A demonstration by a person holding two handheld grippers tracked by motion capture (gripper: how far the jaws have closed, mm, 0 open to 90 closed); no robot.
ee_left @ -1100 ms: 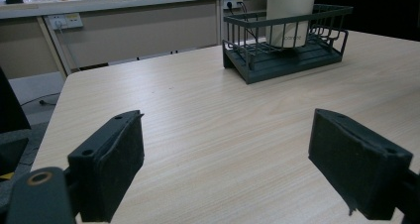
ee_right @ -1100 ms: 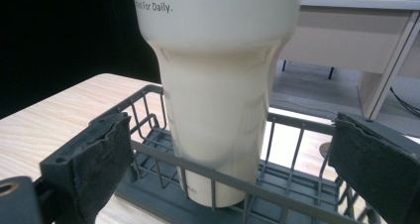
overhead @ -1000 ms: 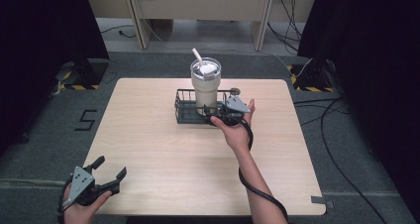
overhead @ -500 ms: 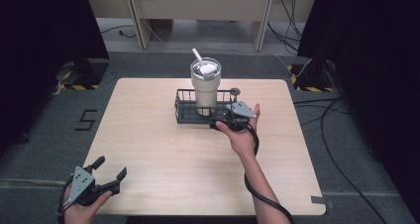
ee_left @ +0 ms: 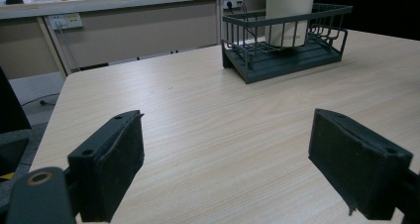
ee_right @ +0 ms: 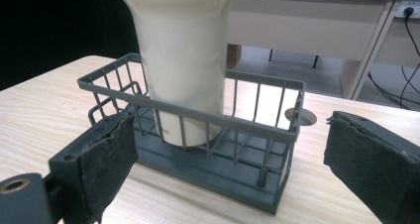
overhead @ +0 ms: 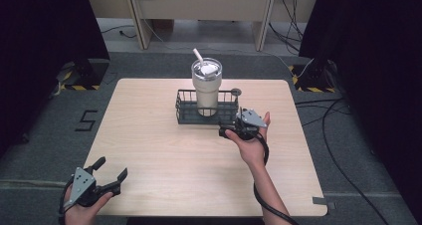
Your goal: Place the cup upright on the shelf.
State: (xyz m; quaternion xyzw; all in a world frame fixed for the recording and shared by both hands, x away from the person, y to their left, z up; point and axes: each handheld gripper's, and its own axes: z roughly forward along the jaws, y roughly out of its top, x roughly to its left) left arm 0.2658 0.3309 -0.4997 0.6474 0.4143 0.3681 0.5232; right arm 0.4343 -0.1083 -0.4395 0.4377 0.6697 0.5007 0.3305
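Tumbler: a cream insulated tumbler with lid and straw, standing upright in the middle of the wire basket, far side of the counter.
My right tongs: jaws apart, clamped on nothing, just beside the basket's near right corner and facing it.
My left tongs: jaws apart too, holding nothing, at the near left corner of the counter, well apart from the basket.
Handling, as I judge it: the tumbler looks stiff, smooth and slippery, top-heavy if filled; the basket is rigid wire and likely light.
Where to grip: the basket's top rail or end wall, rather than the slick tumbler wall.
Right gripper view: the basket's bars and the tumbler's narrow base on its floor, close up.
High view: the lid and straw.
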